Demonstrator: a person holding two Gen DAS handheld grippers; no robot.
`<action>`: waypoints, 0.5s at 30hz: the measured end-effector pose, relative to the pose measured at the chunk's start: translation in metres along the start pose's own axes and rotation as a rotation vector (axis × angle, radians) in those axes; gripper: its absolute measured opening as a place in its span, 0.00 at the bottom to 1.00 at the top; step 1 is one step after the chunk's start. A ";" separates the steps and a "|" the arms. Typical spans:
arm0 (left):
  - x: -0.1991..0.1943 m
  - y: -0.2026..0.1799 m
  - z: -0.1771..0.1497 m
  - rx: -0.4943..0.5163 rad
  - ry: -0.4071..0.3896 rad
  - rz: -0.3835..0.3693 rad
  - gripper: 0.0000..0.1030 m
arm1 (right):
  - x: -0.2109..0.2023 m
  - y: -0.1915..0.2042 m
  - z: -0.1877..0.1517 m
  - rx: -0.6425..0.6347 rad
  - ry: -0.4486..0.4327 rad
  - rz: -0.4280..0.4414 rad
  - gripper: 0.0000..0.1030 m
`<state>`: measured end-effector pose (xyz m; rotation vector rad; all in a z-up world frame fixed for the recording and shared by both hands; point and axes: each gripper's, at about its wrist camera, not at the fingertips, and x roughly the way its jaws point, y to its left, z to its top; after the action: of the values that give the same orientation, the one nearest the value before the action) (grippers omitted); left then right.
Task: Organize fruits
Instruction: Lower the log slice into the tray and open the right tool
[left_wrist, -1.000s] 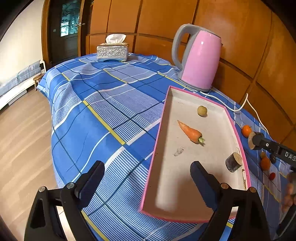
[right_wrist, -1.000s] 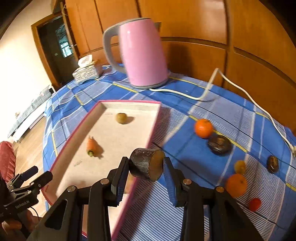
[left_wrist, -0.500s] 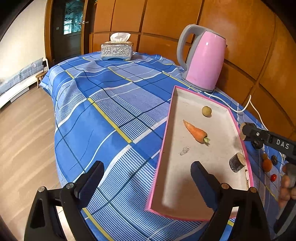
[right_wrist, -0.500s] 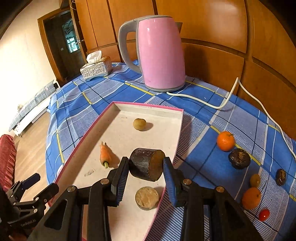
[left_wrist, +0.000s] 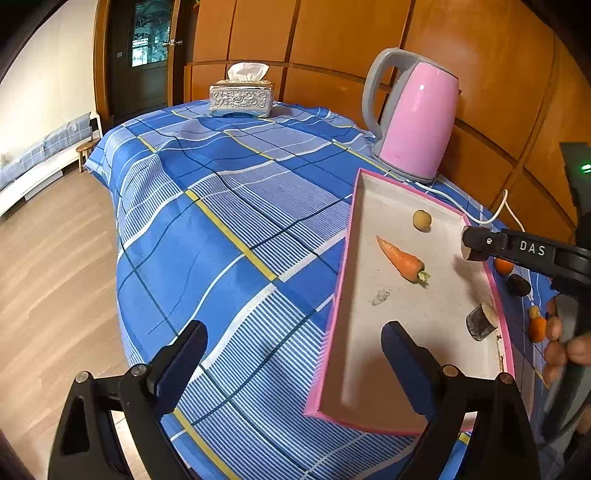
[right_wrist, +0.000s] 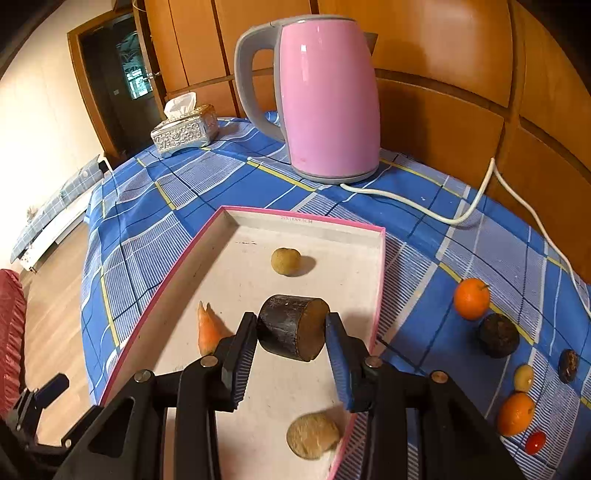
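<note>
Pink tray (right_wrist: 380, 280): far wall print unreadable. Right gripper (right_wrist: 291, 341), marked "DAS", clamps dark stump (right_wrist: 291, 326). Left gripper (left_wrist: 293, 363) wide open, empty.

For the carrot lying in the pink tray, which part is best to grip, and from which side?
Grip the carrot at its thick end near the green stub, coming from above with the claw across its width. It lies flat and tapers to a thin tip, so the thick part probably gives the pads more to press on. The tray is clear around it.

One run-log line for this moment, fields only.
right hand-held gripper: shut on dark stub, above tray | left hand-held gripper: open, empty | tray: carrot, round fruit, another stub
</note>
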<state>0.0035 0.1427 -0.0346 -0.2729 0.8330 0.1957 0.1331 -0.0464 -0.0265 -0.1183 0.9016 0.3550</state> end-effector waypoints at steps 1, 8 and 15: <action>0.000 0.000 0.000 0.001 0.001 0.001 0.93 | 0.003 0.000 0.001 0.002 0.005 0.003 0.37; 0.000 -0.002 0.001 0.004 0.000 -0.002 0.93 | -0.001 0.000 -0.005 0.010 0.001 0.003 0.40; -0.002 -0.006 0.000 0.015 -0.004 -0.007 0.93 | -0.036 -0.015 -0.025 0.041 -0.063 -0.038 0.42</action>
<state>0.0041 0.1368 -0.0326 -0.2610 0.8290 0.1837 0.0996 -0.0761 -0.0149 -0.0859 0.8428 0.3033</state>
